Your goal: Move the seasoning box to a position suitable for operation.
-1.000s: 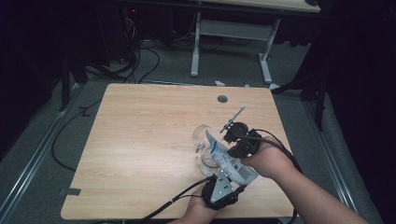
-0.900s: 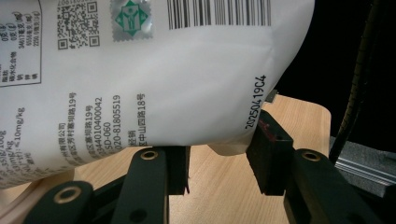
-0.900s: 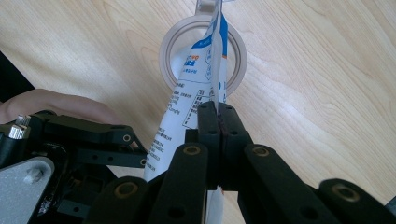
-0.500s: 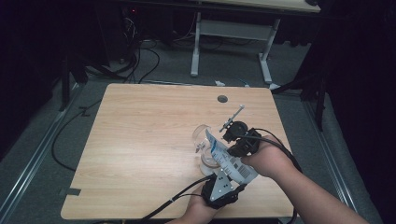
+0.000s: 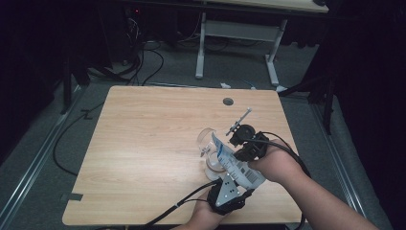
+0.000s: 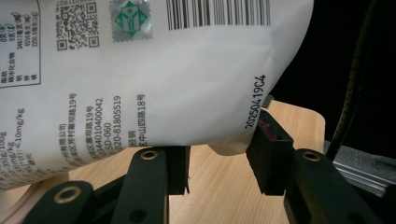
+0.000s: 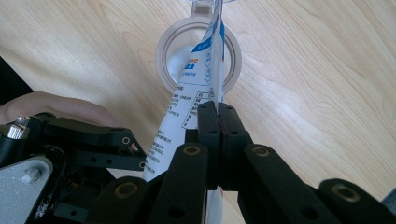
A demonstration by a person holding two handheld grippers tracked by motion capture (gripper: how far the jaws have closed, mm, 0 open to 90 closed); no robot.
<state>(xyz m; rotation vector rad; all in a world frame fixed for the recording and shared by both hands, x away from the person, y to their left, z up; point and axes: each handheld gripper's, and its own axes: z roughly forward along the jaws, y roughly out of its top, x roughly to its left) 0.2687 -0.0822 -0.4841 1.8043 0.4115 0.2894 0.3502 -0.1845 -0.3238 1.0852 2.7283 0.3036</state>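
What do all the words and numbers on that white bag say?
On the white bag, left gripper view:
"20250419C4", stamped near its edge.
"020-81805519"
"≤10mg/kg"
"0344010400042", first digits cut off.
Barcode, QR code and green seal: no readable words.
Chinese lines and table: too small.
Right gripper view, blue print: too blurred.

Both forearms come in low and close together, the left gripper pointing up and away with its black jaws parted about the bulging lower end of a white printed plastic pouch, the right gripper angled down, jaws pinched flat on the pouch's edge.
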